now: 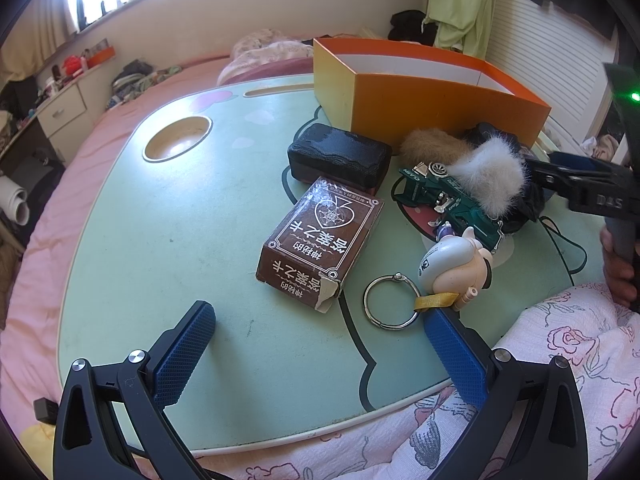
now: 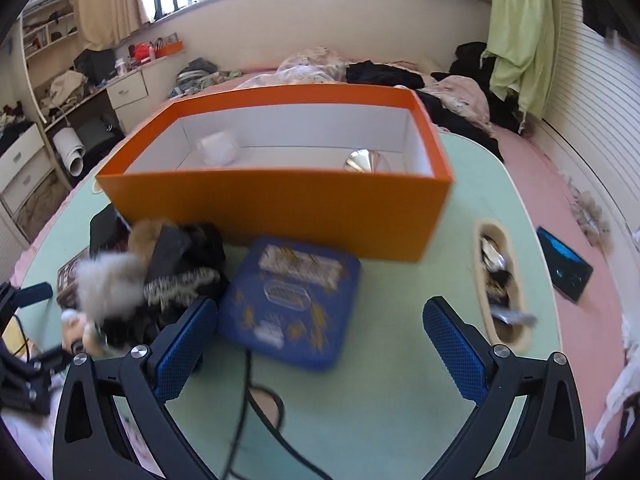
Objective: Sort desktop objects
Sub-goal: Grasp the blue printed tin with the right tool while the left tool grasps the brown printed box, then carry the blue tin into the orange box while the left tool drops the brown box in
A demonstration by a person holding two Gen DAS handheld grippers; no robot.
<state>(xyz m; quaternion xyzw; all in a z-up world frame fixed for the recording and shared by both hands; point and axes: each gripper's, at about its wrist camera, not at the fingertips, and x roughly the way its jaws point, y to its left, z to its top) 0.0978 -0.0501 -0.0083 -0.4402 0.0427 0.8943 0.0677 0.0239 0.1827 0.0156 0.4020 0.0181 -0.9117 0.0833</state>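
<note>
Orange box [image 2: 276, 200], table's 12 o'clock: two small items inside. Unsorted: card box [image 1: 320, 240], black case [image 1: 339, 156], blue tin [image 2: 290, 300], toy car [image 1: 448, 200]. Left gripper [image 1: 320, 344], right gripper [image 2: 320, 344]: jaws spread, empty

Left gripper [image 1: 320, 342]: jaws stand wide apart, nothing between them. Both blue textured pads face inward, the left pad [image 1: 182, 354] near the lower left, the right pad [image 1: 454, 358] near the lower right. The black finger mounts angle outward from the near edge of the view.

Right gripper [image 2: 320, 338]: jaws likewise spread wide and hold nothing; blue pads face each other. In the left wrist view this gripper [image 1: 538, 168] enters from the far right, its black frame roughly level, fingertips pointing left (jaw gap not readable from this angle).

A hand [image 1: 618, 268] grips the right gripper's handle at the right edge, fingers wrapped round it.
</note>
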